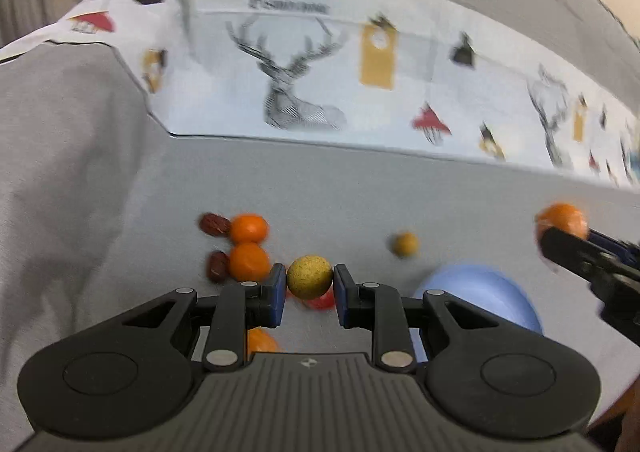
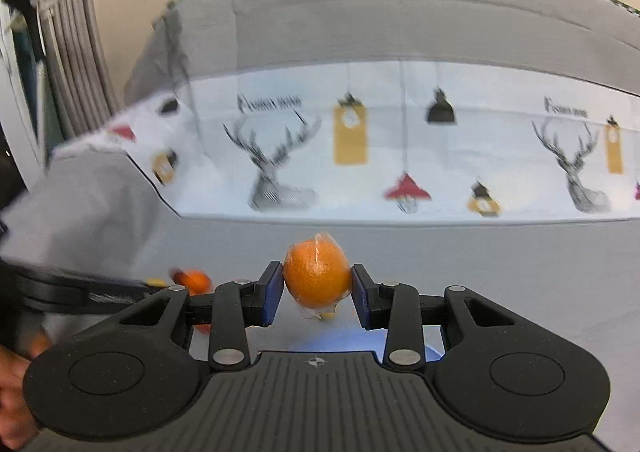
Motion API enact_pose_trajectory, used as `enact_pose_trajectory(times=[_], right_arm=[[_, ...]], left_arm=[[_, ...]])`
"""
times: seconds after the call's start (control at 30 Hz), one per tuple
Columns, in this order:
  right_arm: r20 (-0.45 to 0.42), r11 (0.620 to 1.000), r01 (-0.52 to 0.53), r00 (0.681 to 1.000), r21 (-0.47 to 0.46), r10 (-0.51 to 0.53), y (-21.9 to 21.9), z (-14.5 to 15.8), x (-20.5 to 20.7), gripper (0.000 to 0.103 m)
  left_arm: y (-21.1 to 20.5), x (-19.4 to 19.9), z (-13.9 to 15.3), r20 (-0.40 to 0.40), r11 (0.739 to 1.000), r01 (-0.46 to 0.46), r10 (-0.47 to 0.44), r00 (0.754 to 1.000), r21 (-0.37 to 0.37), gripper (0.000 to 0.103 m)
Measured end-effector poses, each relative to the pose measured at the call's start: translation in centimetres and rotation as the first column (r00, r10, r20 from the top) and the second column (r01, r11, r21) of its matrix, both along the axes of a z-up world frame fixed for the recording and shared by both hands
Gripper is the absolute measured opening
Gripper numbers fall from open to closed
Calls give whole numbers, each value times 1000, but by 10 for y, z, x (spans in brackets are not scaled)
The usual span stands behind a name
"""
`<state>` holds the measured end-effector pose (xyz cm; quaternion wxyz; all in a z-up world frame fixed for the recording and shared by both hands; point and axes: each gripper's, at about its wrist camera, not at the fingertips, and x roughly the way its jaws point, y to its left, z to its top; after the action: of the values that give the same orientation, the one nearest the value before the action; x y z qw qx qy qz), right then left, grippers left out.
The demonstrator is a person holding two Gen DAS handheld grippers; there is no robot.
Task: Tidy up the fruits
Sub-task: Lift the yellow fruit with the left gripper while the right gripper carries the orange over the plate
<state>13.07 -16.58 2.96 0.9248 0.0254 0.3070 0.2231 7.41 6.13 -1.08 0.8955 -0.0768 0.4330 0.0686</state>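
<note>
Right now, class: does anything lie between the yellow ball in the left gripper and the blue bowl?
Nothing visible does. The left gripper holds the yellow ball above the grey cloth. The blue bowl sits just to its right, with open cloth between. The right gripper, holding an orange, hovers beyond the bowl.

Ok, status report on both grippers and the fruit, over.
Left gripper shut on round yellow-brown fruit. Right gripper shut on plastic-wrapped orange. Nothing blocking.

Matt grey cloth [image 1: 360,191] covers the bed; the orange [image 2: 318,278] wears glossy clear film (crinkled); the yellow ball [image 1: 310,276] looks rough.
</note>
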Motion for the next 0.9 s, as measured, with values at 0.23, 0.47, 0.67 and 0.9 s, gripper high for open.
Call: enact_pose_trajectory(times=[0.23, 0.47, 0.67, 0.9], right_arm=[[-105, 999, 40, 994, -25, -42, -29, -36, 1, 39], [-140, 997, 77, 987, -30, -81, -42, -48, 11, 39], [-114, 997, 58, 992, -48, -63, -51, -46, 8, 39], [-138, 995, 88, 986, -56, -95, -62, -54, 8, 39]], left_arm=[[-21, 7, -18, -17, 996, 79, -78, 997, 50, 28], [-29, 18, -29, -29, 994, 98, -100, 995, -54, 28], [-38, 20, -29, -10, 990, 129, -130, 992, -63, 28], [-47, 23, -32, -4, 986, 153, -154, 988, -71, 28]])
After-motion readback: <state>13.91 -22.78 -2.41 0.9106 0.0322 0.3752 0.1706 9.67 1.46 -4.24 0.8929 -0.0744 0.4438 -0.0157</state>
